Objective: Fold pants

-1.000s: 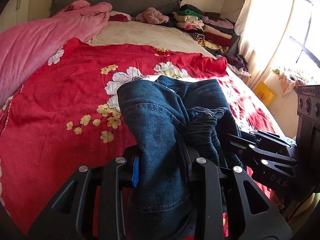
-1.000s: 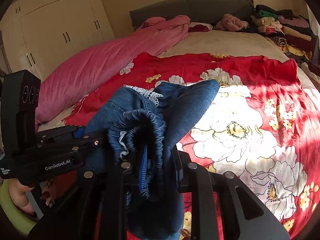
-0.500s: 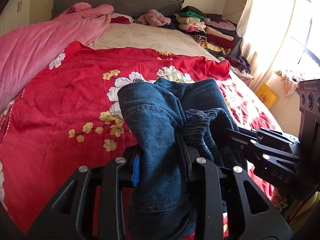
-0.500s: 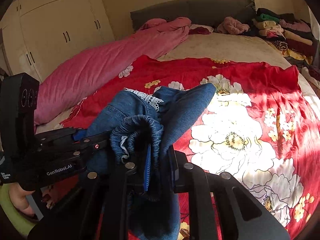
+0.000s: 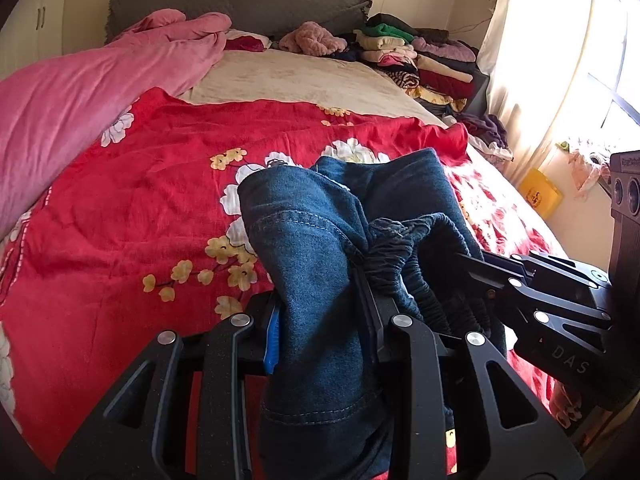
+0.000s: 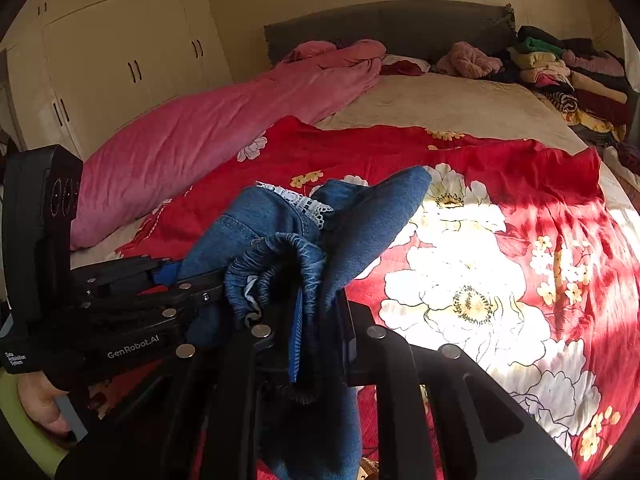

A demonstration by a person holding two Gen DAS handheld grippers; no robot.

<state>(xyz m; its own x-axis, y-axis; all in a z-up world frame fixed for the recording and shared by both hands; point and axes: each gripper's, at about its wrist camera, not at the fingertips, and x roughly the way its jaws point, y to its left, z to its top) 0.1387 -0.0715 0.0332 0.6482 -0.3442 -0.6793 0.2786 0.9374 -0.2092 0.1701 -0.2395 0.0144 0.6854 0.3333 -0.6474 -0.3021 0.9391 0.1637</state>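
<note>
While both grippers hang over the red floral bedspread (image 5: pixel 120 216), the blue denim pants (image 5: pixel 316 264) bunch between them, off the bed. Left gripper (image 5: pixel 320 320) clamps a thick denim fold; right gripper (image 6: pixel 316 320), nearly closed, pinches the elastic waistband (image 6: pixel 280 256). Grippers sit close together.

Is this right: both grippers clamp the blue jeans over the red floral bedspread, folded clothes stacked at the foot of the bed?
Not quite. The folded clothes are stacked at the head end, beside the grey headboard, as the left wrist view shows. The rest holds: left gripper and right gripper both clamp the blue jeans over the red floral bedspread.
</note>
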